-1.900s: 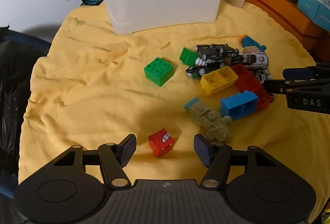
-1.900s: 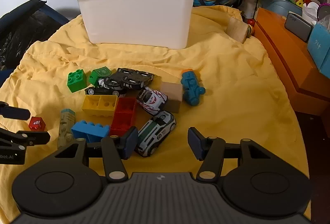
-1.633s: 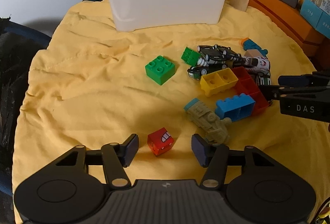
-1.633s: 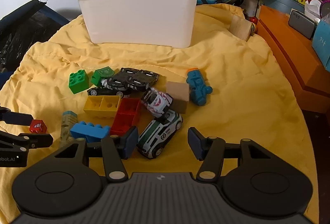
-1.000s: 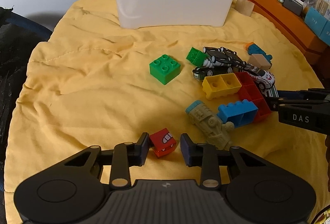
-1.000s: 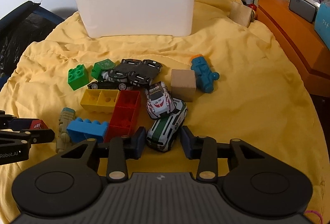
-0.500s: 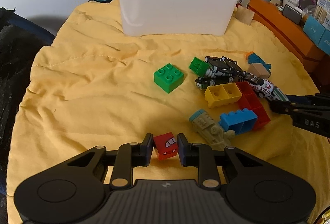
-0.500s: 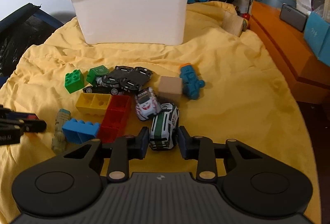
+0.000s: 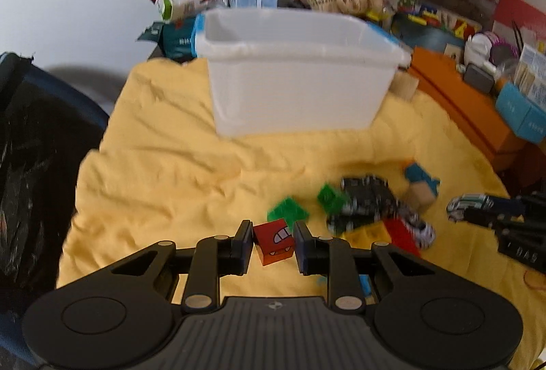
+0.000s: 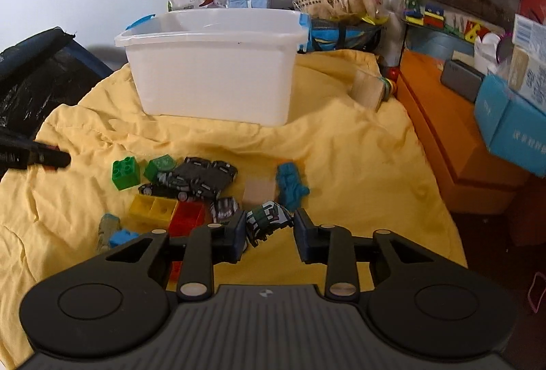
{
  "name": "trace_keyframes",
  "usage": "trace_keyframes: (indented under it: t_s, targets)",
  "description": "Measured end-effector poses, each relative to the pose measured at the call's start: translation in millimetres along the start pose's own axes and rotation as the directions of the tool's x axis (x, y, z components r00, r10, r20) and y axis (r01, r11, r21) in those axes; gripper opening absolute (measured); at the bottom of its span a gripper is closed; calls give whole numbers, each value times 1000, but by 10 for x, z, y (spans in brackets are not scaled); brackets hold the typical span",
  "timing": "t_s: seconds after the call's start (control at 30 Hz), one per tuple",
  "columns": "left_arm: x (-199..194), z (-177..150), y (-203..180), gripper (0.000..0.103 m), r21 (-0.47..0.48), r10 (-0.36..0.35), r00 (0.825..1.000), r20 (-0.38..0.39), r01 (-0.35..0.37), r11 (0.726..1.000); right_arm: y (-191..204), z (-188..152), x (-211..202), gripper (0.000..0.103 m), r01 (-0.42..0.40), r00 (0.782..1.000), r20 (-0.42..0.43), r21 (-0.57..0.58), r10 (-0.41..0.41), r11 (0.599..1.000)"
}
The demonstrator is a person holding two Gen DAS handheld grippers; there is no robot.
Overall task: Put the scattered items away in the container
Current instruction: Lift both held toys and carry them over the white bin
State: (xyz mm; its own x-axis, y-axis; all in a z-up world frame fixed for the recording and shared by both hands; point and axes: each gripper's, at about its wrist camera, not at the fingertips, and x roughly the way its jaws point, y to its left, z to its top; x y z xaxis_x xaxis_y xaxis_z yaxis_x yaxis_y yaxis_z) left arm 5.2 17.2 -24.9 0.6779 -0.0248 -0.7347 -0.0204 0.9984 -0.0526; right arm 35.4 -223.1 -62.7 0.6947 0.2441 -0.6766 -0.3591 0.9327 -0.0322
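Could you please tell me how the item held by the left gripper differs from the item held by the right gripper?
The left gripper holds a red cube with a cartoon mouth printed on it; the right gripper holds a green-and-white toy car. The red cube is boxy and flat-sided, while the toy car is longer and rounded. The cube sits tilted between the pads; the car lies skewed across them. Both are clamped and appear lifted off the yellow cloth, short of the white bin.

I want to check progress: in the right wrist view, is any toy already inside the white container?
No, the visible part of the white container interior shows only bare walls, while the toys lie on the yellow cloth.
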Motion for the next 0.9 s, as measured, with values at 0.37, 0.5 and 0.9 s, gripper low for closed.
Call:
trace_keyframes:
  t_s: [0.37,0.5,0.9]
  targets:
    - [101,-213,3,29,19,2,999,-49,-1,1000,-63,-312,333,39,26,987,-157,44,-19,999]
    - [236,-403,52,29,9,9,996,-90,-8,1000,-50,-319,345,45,37,989,-147,25,-33,999]
    - [402,-590,158,49,-32,26,988,-153,-31,999,-22,-321,364,36,24,990,-142,5,-23,1000]
